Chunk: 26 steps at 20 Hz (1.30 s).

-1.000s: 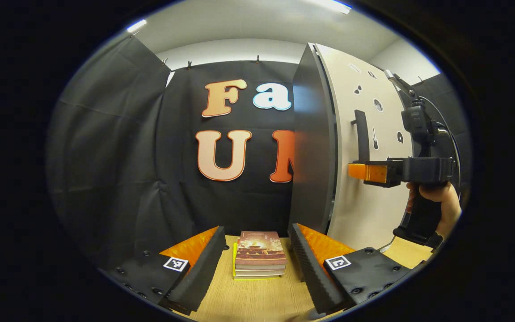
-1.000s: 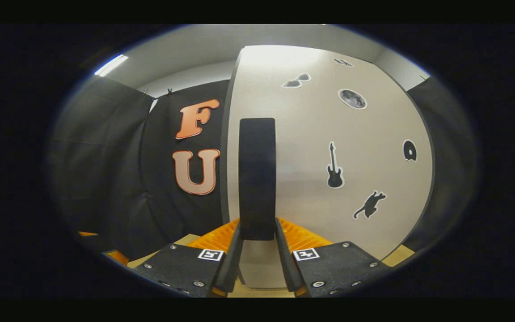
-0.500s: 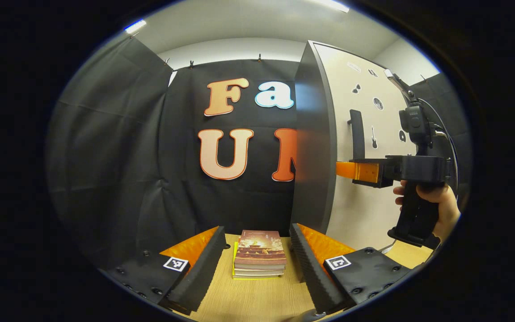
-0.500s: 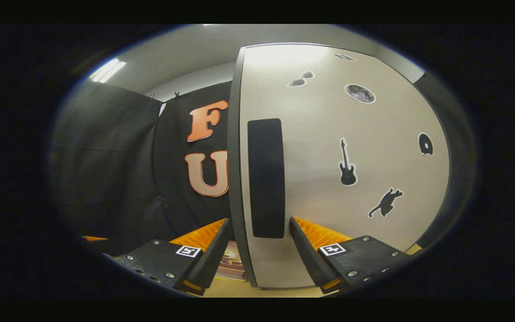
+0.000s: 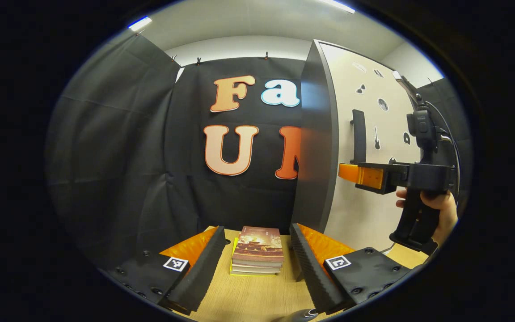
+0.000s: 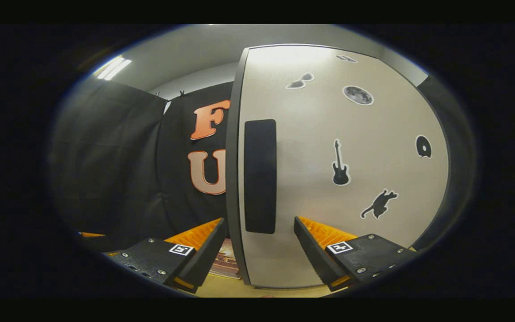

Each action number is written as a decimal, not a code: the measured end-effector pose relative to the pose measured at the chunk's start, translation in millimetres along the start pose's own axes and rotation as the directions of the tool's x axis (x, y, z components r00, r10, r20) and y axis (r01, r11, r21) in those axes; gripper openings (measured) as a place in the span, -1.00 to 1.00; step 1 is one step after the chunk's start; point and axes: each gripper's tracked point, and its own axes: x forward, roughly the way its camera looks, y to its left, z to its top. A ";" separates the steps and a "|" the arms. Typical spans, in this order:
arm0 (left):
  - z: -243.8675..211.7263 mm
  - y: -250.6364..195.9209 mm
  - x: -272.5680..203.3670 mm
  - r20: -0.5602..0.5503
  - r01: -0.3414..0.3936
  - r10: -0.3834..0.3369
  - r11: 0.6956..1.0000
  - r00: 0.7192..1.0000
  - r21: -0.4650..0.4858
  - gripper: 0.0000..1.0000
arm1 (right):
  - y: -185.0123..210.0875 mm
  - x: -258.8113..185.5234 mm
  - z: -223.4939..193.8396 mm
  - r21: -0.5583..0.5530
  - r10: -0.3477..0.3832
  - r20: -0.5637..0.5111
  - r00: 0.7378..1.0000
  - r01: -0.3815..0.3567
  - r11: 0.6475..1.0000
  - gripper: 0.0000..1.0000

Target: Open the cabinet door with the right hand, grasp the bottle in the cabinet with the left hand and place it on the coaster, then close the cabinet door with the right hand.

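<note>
**Right of centre in both views: pale cabinet door with a dark upright handle**

Across the right half of the right gripper view stands the cabinet door (image 6: 342,179), a pale, flat panel with a dark edge down its left side. Small black stickers dot its face: a guitar near the middle, a cat lower right, a moon near the top, a disc at the right. The door handle (image 6: 260,175) is a dark, flat bar left of the door's middle, close to the dark edge. Its long axis runs straight up and down, its lower end just above the gap between the fingers.

The right gripper (image 6: 257,248) sits at the bottom of this view with its jaws wide apart, one finger on each side of the handle's lower end and the door's edge, neither touching the handle.

At the right of the left gripper view, the same door (image 5: 365,134) is seen edge-on, upright, its handle (image 5: 358,136) a thin vertical bar sticking out from the face. The right gripper (image 5: 367,175) points leftward at the door below the handle, held by a hand (image 5: 441,210).

At the bottom of that view, the left gripper (image 5: 257,264) has its jaws apart and holds nothing. A stack of books (image 5: 257,250) lies flat on the wooden table (image 5: 257,299) between and beyond its fingers.
</note>
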 end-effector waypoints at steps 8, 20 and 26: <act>16.9 -1.5 -17.0 0.032 -0.077 0.076 0.996 0.997 0.036 0.89 | -44.1 -65.1 7.3 -0.074 -0.054 0.051 0.997 0.058 0.996 0.85; 31.4 -6.7 -32.8 0.080 -0.049 0.044 0.997 0.996 0.065 0.92 | -45.0 -165.8 -10.8 -0.068 -0.098 0.079 0.992 0.103 0.992 0.87; 35.3 -2.9 -30.2 0.088 -0.004 -0.002 0.997 0.996 0.075 0.91 | -32.8 -186.8 -11.1 -0.064 -0.137 0.105 0.985 0.144 0.987 0.87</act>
